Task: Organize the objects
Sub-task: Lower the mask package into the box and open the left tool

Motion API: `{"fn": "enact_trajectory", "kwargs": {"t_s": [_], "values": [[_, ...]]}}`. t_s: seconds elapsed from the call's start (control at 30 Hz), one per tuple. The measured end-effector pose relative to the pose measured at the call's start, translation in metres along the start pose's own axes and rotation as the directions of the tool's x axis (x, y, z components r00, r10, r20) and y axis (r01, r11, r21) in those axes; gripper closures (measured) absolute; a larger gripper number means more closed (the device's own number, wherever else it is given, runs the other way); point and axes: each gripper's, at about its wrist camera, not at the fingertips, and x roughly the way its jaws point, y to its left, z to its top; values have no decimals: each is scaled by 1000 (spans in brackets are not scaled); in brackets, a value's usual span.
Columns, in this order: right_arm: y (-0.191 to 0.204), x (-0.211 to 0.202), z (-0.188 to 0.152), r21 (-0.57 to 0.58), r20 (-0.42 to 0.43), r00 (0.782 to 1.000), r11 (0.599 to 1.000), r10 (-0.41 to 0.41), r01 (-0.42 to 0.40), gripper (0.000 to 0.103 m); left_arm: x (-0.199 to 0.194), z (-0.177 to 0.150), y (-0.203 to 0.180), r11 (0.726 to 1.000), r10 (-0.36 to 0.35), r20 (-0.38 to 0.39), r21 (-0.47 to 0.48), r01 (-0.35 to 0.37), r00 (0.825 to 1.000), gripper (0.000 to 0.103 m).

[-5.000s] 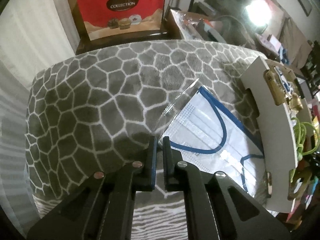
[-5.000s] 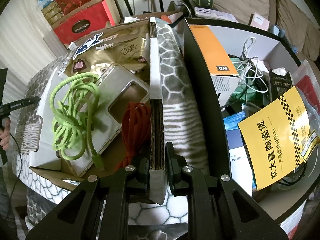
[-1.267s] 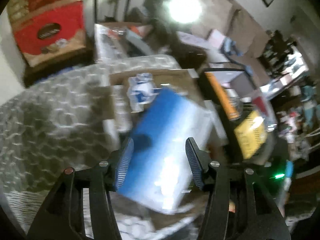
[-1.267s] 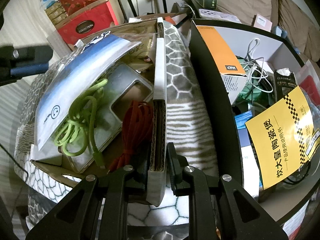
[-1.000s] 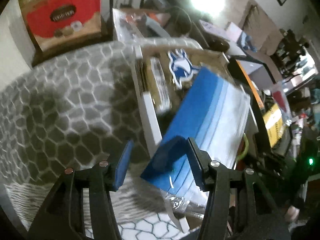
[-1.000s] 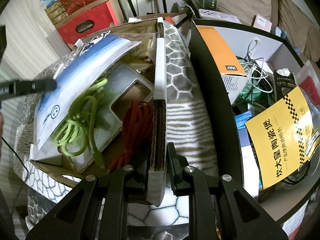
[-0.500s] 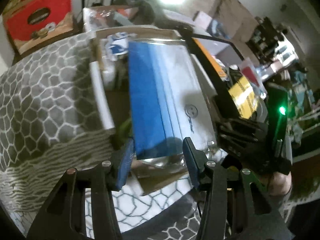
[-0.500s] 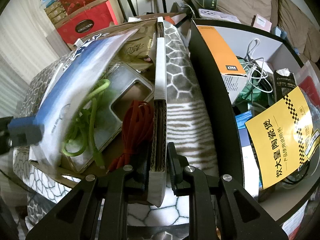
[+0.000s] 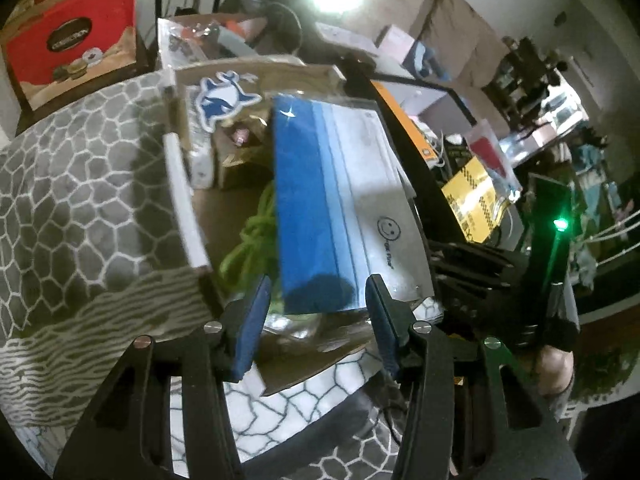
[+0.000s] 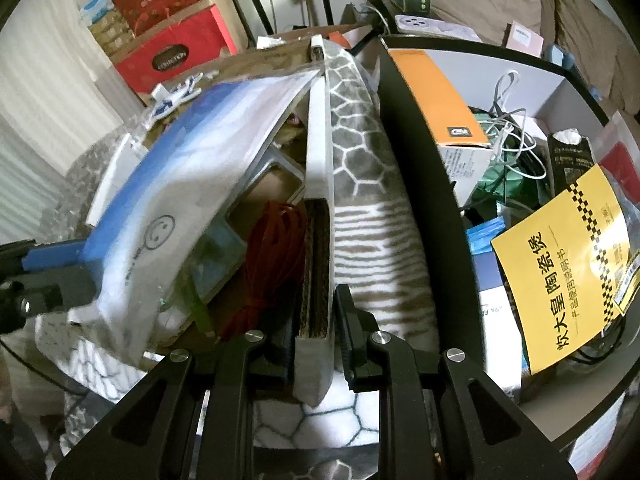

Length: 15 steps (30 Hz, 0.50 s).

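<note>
Grey honeycomb blanket (image 9: 80, 184) spreads left of the cardboard box (image 9: 182, 196). From the left wrist, the mask packet (image 9: 332, 208), which a second ago hung tilted over the box's left wall, now lies lengthwise inside over the green cable (image 9: 248, 240). The left gripper (image 9: 316, 320) has its fingers spread wide, the packet's near end between them, probably released; that item looks stowed. Room to withdraw lies near and left.

From the right wrist, the right gripper (image 10: 316, 328) is clamped narrow on the box's right wall (image 10: 318, 184), as before. The packet (image 10: 188, 184) arches over the red cord (image 10: 272, 256). A black bin (image 10: 416, 168) crowds the right.
</note>
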Motion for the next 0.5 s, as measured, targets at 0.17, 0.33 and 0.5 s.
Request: {"fn": "enact_trajectory", "kwargs": {"t_s": [0.17, 0.33, 0.5], "values": [[-5, -28, 3, 17, 57, 998, 1000, 12, -12, 83, -9, 4, 9, 1000, 5, 22, -15, -4, 1000, 58], [2, -45, 8, 16, 93, 995, 999, 28, -29, 83, 8, 0, 10, 1000, -10, -18, -22, 10, 1000, 58], [11, -54, 20, 16, 114, 990, 997, 78, -80, 83, 17, -6, 6, 1000, -12, -26, -28, 11, 1000, 66]]}}
